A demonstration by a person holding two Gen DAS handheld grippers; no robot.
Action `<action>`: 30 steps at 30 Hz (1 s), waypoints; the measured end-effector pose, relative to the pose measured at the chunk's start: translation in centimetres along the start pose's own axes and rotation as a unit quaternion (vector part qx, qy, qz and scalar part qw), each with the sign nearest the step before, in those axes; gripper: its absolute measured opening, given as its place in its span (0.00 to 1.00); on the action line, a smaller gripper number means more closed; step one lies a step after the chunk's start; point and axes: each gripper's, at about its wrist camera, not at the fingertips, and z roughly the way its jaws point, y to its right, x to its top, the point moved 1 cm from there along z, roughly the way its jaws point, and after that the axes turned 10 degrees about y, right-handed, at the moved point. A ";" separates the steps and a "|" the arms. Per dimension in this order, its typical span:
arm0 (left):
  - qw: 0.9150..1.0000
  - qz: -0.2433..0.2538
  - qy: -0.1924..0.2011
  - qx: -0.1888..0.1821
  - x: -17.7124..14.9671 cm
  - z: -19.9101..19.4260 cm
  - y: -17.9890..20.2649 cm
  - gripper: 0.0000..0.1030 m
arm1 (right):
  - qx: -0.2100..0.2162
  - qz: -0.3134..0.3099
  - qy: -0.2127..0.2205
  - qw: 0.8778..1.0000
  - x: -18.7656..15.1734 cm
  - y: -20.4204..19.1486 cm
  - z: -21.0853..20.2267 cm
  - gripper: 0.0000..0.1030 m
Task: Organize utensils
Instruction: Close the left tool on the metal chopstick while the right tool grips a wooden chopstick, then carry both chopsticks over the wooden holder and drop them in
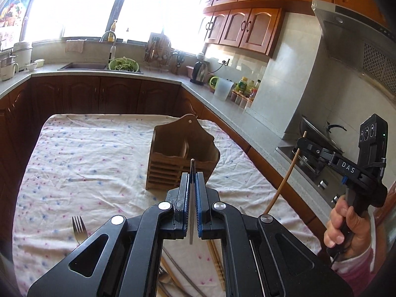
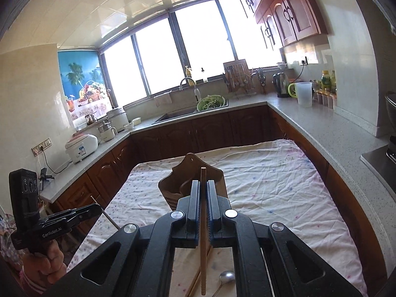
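Left claw (image 1: 192, 173) clenched on a thin metal utensil (image 1: 191, 198), held edge-on between the blue pads, tip poking out past the fingertips; which kind of utensil, impossible to tell. Right claw (image 2: 203, 185) clenched on a wooden chopstick (image 2: 203, 222), upright between the pads, top end above the fingertips and lower end hanging down toward the cloth. Both claws raised above the surface (image 1: 86, 148), draped in a white flowered cloth. Wooden utensil holder (image 1: 183, 153) standing upright on the cloth ahead of both claws, compartments open at the top. Fork (image 1: 79, 230) lying flat on the cloth near the front left. More chopsticks (image 1: 217, 259) and a spoon (image 2: 226, 277) lying on the cloth beneath the claws.
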 end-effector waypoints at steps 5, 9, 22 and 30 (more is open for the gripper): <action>1.000 0.000 0.015 0.004 0.9 -0.3 -0.4 0.03 | 0.007 0.003 0.005 1.000 0.4 -0.3 0.8 0.05; 1.000 -0.002 0.025 0.006 1.7 -0.4 -0.7 0.03 | 0.011 0.007 0.009 1.000 0.4 -0.3 1.2 0.05; 0.997 0.011 0.074 0.015 5.7 0.2 -1.1 0.03 | 0.014 0.022 0.040 0.999 2.6 -0.3 4.0 0.05; 0.992 0.021 0.121 0.019 10.5 1.5 -1.9 0.03 | 0.008 0.046 0.095 0.994 6.4 0.7 6.4 0.05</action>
